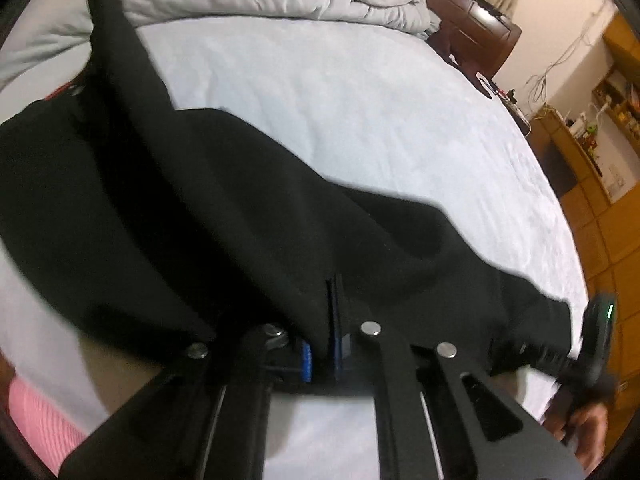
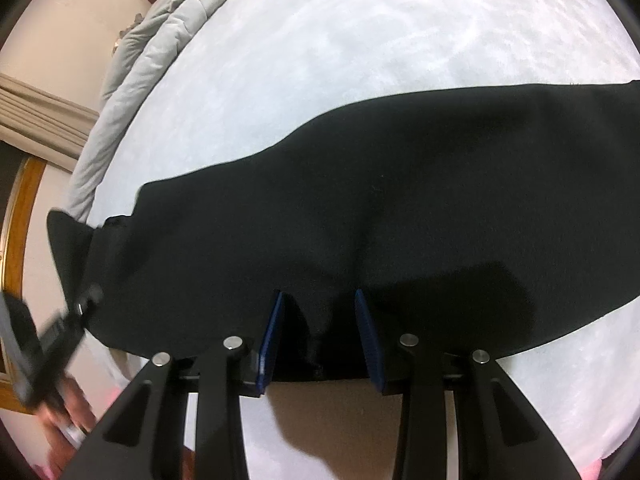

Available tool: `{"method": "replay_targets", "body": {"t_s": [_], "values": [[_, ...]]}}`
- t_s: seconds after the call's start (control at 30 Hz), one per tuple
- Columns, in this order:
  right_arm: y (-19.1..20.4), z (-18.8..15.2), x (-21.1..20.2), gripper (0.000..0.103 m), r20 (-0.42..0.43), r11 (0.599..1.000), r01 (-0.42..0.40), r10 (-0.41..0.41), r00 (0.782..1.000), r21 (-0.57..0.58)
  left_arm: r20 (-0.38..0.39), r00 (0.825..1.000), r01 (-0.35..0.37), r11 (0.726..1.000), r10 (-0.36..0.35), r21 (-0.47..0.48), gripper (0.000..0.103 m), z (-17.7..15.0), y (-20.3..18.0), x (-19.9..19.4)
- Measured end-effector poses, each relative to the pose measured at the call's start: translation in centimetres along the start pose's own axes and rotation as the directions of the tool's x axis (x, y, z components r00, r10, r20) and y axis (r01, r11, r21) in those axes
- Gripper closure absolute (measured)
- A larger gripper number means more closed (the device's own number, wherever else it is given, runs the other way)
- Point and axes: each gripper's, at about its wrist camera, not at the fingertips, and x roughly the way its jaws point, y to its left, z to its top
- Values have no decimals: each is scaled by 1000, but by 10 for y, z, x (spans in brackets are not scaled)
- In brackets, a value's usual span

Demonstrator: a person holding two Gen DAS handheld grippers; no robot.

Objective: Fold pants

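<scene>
Pants [image 2: 360,216] mid-fold: left gripper [image 1: 324,356] clenched on a lifted edge, right gripper [image 2: 320,336] parted around fabric, seemingly needing to pinch next before carrying over

Left gripper [image 1: 326,344] clamped tight on cloth, right gripper [image 2: 320,336] parted (blue-padded fingers [image 2: 368,340] spread).

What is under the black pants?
The pants lie on a white bed sheet, visible all around them. Anything between cloth and sheet is covered.
</scene>
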Motion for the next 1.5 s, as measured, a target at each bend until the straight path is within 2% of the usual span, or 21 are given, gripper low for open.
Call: {"method": "replay_targets", "body": {"t_s": [0.13, 0.23, 0.3, 0.4, 0.5, 0.57, 0.63, 0.7, 0.8, 0.83, 0.97, 1.07, 1.1, 1.13, 1.17, 1.23, 1.33, 1.43, 1.5], "values": [[16, 2, -5, 65, -17, 996, 67, -68, 998, -53, -37, 999, -7, 1000, 7, -12, 97, -20, 15, 20], [42, 1, -13, 60, 18, 985, 106, -105, 994, -136, -12, 1000, -9, 1000, 9, 8, 96, -21, 14, 22], [70, -2, -16, 60, 33, 976, 81, -76, 997, -201, -10, 1000, -1, 1000, 1, 1, 96, -21, 13, 25], [104, -7, -4, 60, -10, 964, -8, 6, 1000, -266, -15, 1000, 12, 1000, -12, -3, 96, -21, 20, 25], [119, -14, 21, 61, -62, 959, -9, -9, 998, -284, -28, 999, 31, 1000, -31, -2, 94, -20, 25, 19], [116, -17, 45, 60, -94, 959, 34, -63, 994, -280, -56, 996, 61, 998, -63, -26, 84, -12, 37, 17], [112, -20, 52, 60, -73, 959, 36, -59, 996, -280, -73, 992, 98, 993, -103, -68, 61, -1, 55, 13], [113, -19, 50, 60, -74, 960, 32, -54, 996, -279, -63, 991, 110, 987, -118, -119, 52, 4, 70, 9], [111, -17, 52, 60, -79, 963, 23, -46, 996, -267, -31, 991, 123, 965, -134, -233, 51, 17, 106, 0], [113, -17, 54, 60, -78, 963, 25, -48, 996, -268, -23, 990, 130, 948, -142, -290, 51, 23, 123, -1], [120, -24, 55, 60, -62, 957, 50, -71, 996, -286, 33, 989, 142, 881, -142, -451, 52, 41, 176, -7], [129, -27, 58, 60, -51, 953, 73, -92, 994, -295, 14, 986, 154, 865, -167, -478, 57, 48, 196, -8], [128, -28, 57, 59, -51, 952, 76, -95, 994, -296, -1, 987, 142, 870, -162, -471, 66, 50, 200, -8], [129, -28, 58, 59, -52, 952, 78, -97, 994, -296, -12, 990, 120, 883, -141, -454, 79, 51, 197, -8], [127, -27, 57, 59, -53, 952, 80, -100, 994, -295, -26, 993, 90, 903, -111, -420, 84, 53, 193, -8], [128, -27, 57, 59, -54, 952, 84, -104, 993, -295, -33, 995, 73, 921, -93, -382, 93, 55, 192, -12], [129, -28, 57, 59, -54, 950, 90, -111, 992, -299, -17, 999, 35, 948, -43, -317, 98, 59, 185, -19], [128, -26, 56, 59, -63, 953, 82, -105, 993, -293, 54, 998, 6, 962, 9, -273, 99, 56, 175, -46], [128, -25, 58, 59, -68, 954, 75, -99, 993, -290, 114, 992, -36, 977, 61, -209, 99, 47, 160, -69]]}}
